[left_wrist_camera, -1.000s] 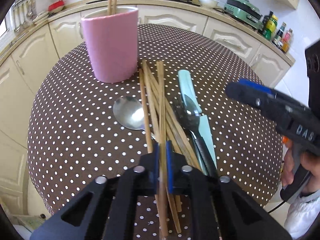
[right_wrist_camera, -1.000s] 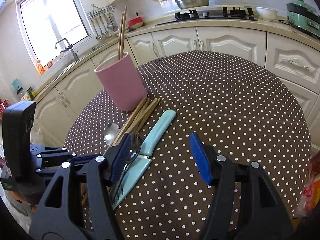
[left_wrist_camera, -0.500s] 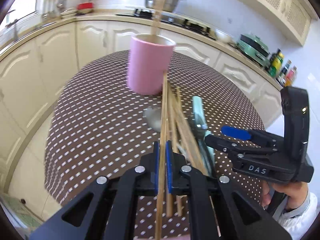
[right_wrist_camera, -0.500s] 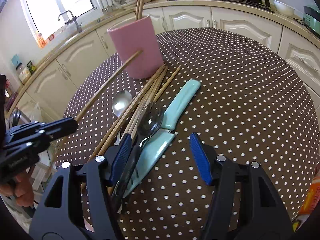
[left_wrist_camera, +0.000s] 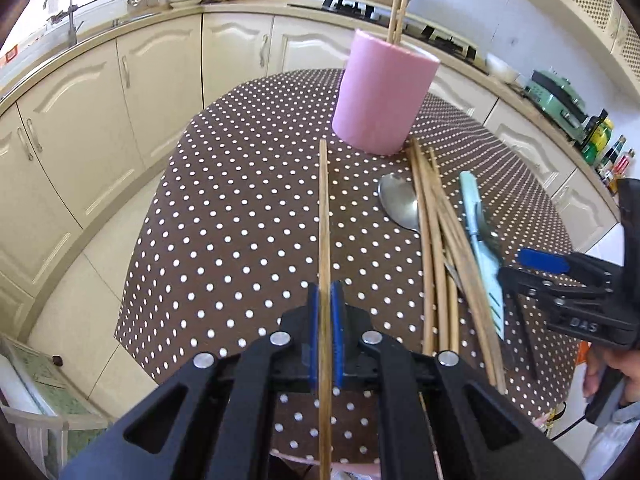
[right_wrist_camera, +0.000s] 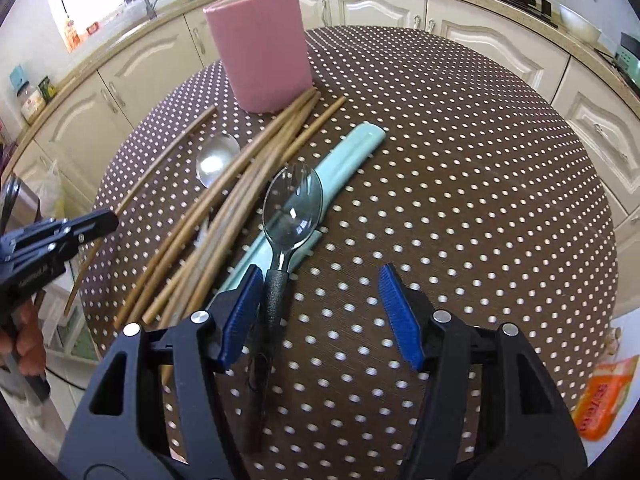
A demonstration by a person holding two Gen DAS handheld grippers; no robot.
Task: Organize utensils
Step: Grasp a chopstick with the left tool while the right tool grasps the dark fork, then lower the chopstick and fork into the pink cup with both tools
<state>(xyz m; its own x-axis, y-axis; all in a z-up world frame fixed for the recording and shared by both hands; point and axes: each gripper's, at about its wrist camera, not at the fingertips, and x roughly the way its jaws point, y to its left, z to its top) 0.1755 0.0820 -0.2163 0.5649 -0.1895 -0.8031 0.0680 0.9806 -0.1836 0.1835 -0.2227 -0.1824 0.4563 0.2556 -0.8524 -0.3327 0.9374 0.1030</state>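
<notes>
Left gripper clamps one chopstick, lower end cut off; right gripper open, empty, spoon handle partly hidden

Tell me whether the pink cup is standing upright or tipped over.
Upright. The pink cup stands on its base on the dotted table, rim up, with two chopsticks poking out of it.

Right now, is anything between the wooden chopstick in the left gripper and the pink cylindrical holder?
Nothing visible: only bare dotted tablecloth lies between the chopstick and the pink holder. Two chopsticks already stand inside it.
</notes>
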